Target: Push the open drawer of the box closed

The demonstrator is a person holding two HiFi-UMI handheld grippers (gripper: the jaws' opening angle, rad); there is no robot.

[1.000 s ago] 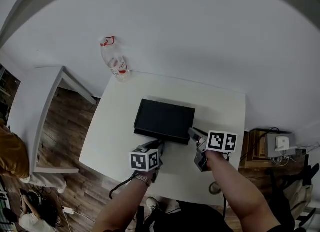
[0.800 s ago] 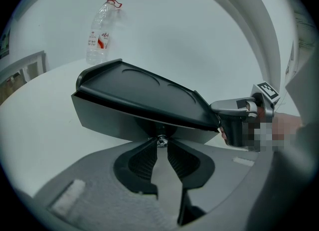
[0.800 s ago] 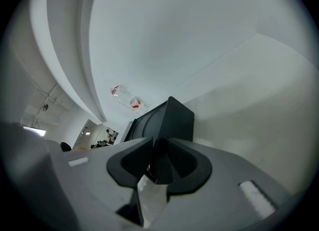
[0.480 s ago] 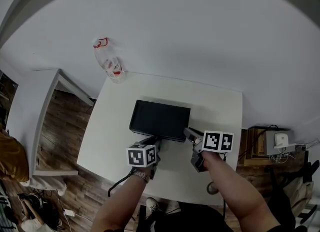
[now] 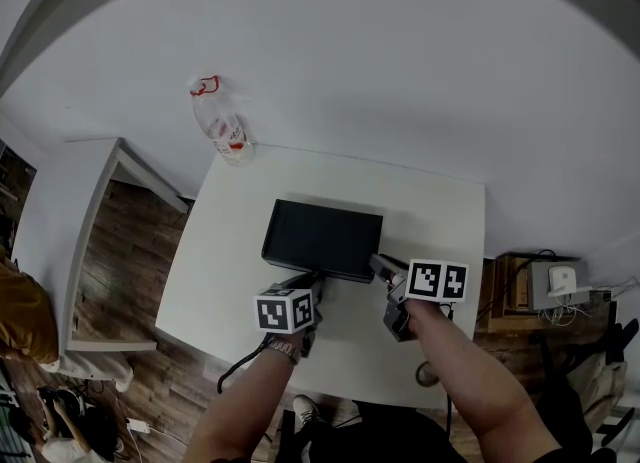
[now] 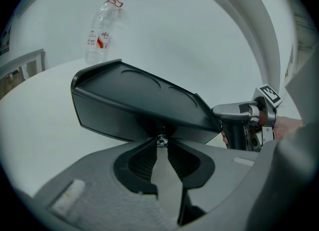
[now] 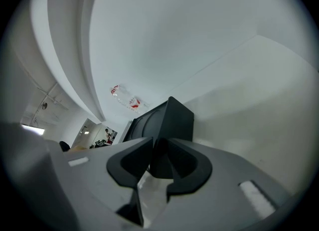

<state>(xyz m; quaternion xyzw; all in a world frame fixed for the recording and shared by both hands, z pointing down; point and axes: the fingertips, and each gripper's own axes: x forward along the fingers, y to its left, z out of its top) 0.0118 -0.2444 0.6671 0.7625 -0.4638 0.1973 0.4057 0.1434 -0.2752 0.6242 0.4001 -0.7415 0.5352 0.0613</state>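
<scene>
Currently the left gripper (image 5: 313,286) appears clamped on the knob (image 6: 161,140) at the black box (image 5: 322,239) front; the right gripper (image 7: 158,150) grips the box's near corner on the table (image 5: 440,221)

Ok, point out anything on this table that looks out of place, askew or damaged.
Only the plastic bottle: it stands at the table's far left corner, close to the edge, apart from the black box. The box sits square to the table; no spill or damage shows.
</scene>
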